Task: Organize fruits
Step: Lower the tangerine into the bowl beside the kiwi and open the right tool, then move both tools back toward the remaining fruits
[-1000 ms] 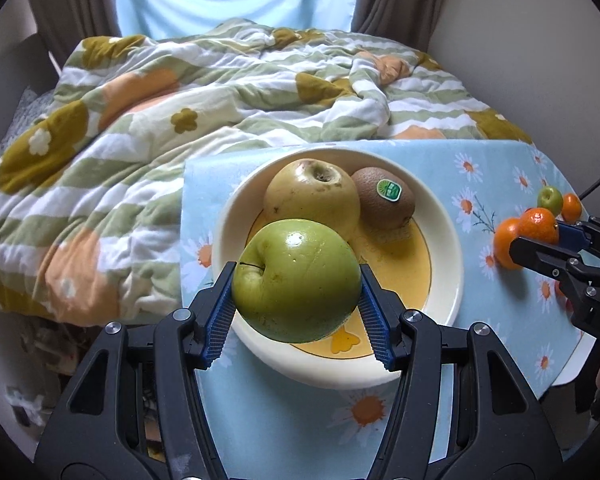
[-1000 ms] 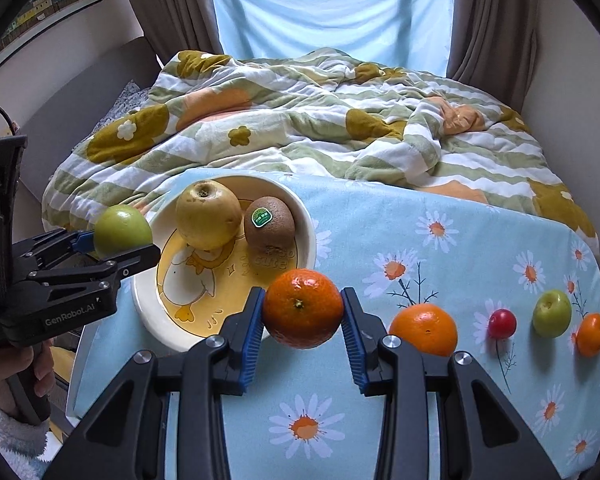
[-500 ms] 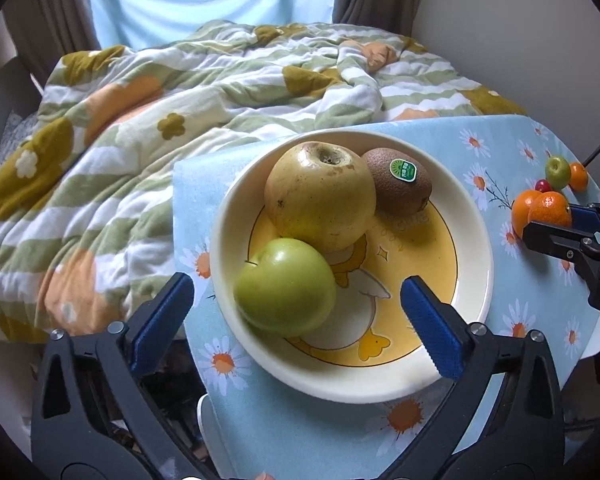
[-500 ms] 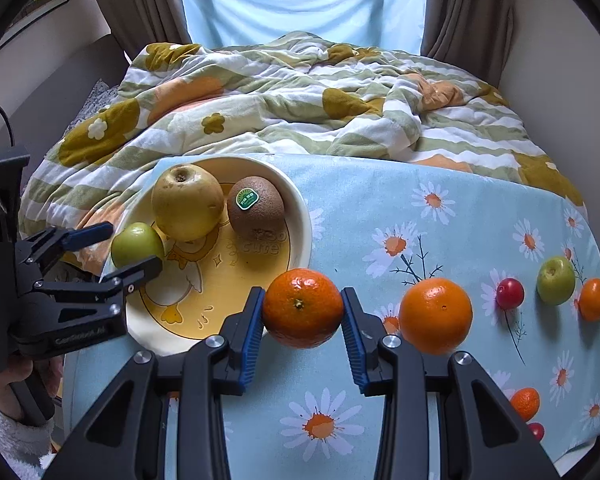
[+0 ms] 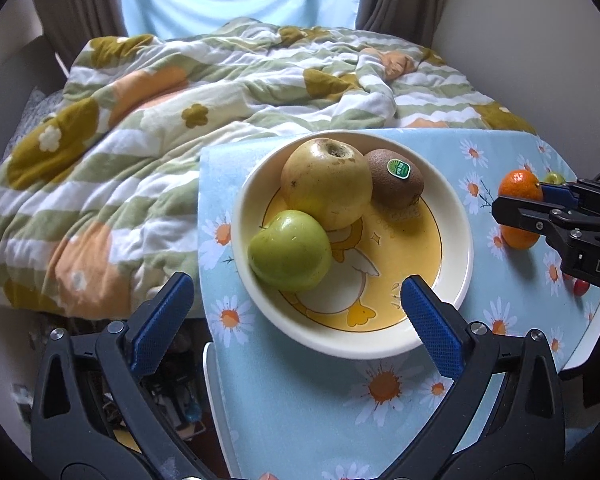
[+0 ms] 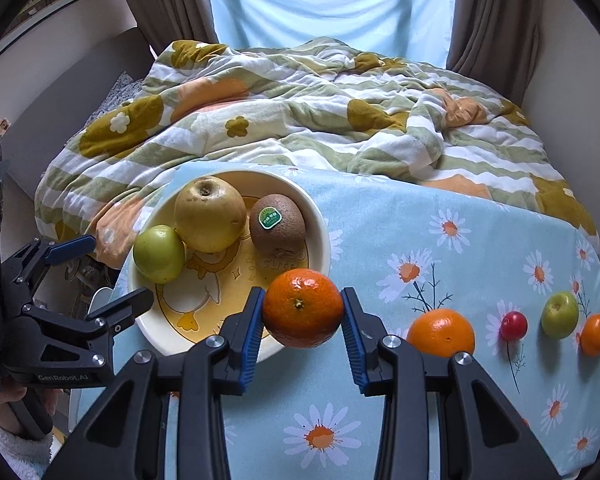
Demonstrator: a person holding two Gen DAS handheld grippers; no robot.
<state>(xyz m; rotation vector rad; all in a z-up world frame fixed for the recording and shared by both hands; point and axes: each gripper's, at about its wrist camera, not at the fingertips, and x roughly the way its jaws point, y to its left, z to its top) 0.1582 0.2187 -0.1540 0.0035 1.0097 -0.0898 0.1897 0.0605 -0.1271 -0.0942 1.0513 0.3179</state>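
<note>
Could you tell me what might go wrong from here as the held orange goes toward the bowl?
The bowl already holds three fruits, so the orange in the right tool could knock the green apple, which sits near the rim. The open left tool hangs close by; the two tools might collide.

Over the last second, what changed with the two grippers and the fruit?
The left gripper let go of the green apple, which now rests in the bowl against the yellow apple; its jaws stand wide and have drawn back. The right gripper stays clamped on the orange. The kiwi has not moved.
</note>
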